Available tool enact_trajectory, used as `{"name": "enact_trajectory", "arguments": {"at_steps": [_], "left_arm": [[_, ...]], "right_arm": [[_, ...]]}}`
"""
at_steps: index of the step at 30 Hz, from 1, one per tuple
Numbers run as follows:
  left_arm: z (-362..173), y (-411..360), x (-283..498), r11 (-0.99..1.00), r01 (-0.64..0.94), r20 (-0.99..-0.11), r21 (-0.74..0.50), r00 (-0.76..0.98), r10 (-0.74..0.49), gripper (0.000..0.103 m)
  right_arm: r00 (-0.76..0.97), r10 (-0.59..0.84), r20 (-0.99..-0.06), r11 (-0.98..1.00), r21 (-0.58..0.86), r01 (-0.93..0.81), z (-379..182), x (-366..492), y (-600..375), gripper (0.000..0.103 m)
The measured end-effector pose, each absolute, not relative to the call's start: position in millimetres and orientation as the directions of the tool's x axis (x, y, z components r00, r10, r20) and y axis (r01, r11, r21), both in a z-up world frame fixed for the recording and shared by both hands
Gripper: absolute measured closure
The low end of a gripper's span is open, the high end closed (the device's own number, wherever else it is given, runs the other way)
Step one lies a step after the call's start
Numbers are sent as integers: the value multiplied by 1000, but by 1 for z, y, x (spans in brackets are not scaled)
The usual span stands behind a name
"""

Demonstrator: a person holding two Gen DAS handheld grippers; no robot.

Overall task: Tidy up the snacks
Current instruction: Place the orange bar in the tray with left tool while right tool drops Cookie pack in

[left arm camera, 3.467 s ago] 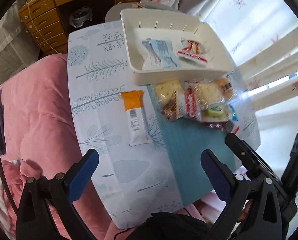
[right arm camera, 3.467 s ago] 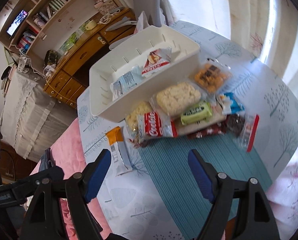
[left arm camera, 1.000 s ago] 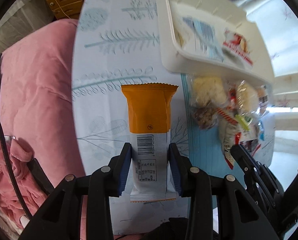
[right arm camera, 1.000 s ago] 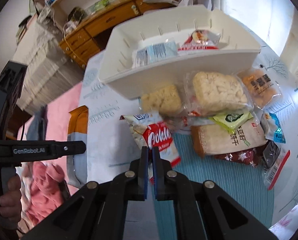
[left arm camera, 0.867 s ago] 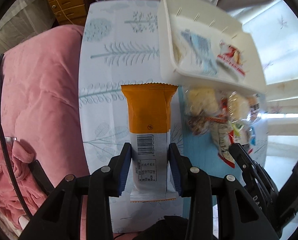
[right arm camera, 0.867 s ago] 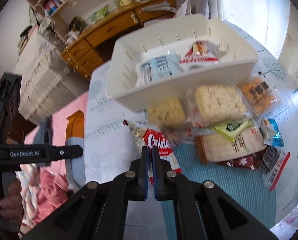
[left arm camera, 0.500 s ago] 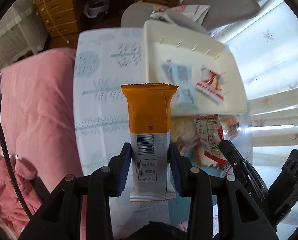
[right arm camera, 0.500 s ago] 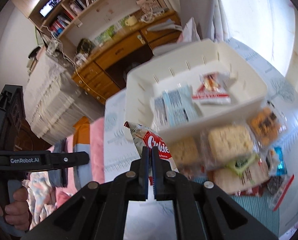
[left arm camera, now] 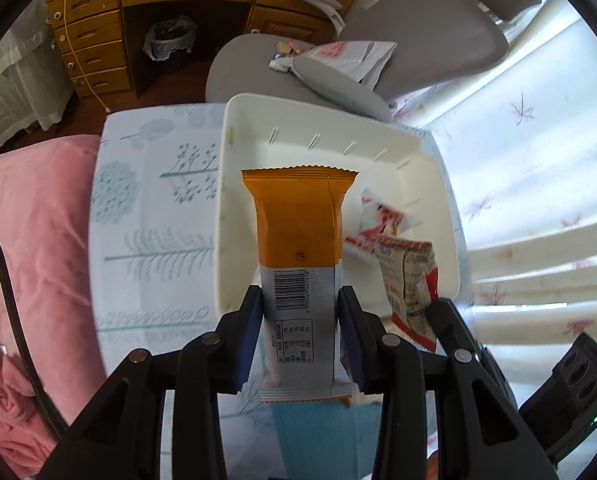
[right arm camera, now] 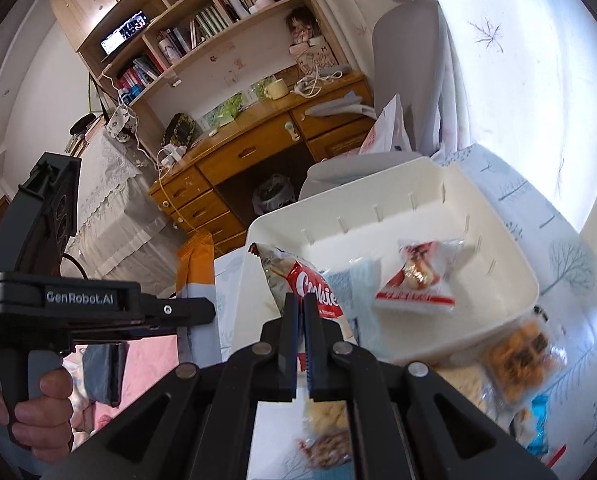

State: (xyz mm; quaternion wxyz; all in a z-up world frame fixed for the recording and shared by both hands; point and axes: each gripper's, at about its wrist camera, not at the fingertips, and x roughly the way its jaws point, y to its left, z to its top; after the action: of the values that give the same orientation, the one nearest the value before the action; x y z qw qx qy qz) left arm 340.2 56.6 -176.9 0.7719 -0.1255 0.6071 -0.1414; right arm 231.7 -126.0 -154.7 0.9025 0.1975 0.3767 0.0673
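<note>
Orange-and-white bar [left arm camera: 296, 264] pinched crosswise in left gripper [left arm camera: 298, 320], long axis aimed over white bin [left arm camera: 234, 128]; cookie packet [right arm camera: 306, 288] clamped in right gripper [right arm camera: 301, 312], hanging above the near rim.

Since the first pictures I have closed my left gripper [left arm camera: 298, 320] on the orange snack bar [left arm camera: 298, 232] and lifted it off the tablecloth [left arm camera: 150, 240]; it now hangs over the near left corner of the white bin [left arm camera: 438, 184]. My right gripper [right arm camera: 301, 320], wide apart back then, has pinched the red cookie packet [right arm camera: 310, 284] out of the pile at the bin's near edge and raised it over that near wall.
</note>
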Motion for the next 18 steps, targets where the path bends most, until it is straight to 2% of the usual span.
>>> {"name": "enact_trajectory", "arguments": {"at_steps": [2, 3, 4, 5, 6, 8, 12, 18], "left_arm": [[-180, 52, 345, 925, 58, -897, -375, 231, -378, 66], [-183, 50, 347, 923, 50, -894, -381, 236, -382, 61], [-187, 49, 349, 922, 39, -893, -386, 237, -384, 43], [-190, 47, 351, 923, 23, -895, -385, 233, -379, 34], [-193, 48, 351, 923, 12, -896, -384, 238, -376, 30], [-196, 49, 351, 919, -8, -891, -393, 249, -379, 30], [-198, 52, 343, 930, -33, -907, -366, 236, -348, 30], [-186, 59, 317, 940, -2, -914, -341, 235, -332, 30]], "right_arm": [[705, 261, -660, 921, 389, 23, -158, 238, -131, 100], [704, 261, -661, 922, 386, 21, -160, 240, -132, 100], [704, 262, -660, 923, 385, 18, -162, 242, -135, 98], [704, 259, -661, 925, 381, 18, -164, 243, -137, 97], [707, 248, -663, 928, 372, 23, -166, 244, -138, 97], [707, 241, -665, 930, 367, 29, -168, 243, -141, 97], [695, 230, -682, 926, 373, 59, -170, 237, -147, 81], [693, 199, -693, 922, 373, 108, -163, 210, -150, 69]]}}
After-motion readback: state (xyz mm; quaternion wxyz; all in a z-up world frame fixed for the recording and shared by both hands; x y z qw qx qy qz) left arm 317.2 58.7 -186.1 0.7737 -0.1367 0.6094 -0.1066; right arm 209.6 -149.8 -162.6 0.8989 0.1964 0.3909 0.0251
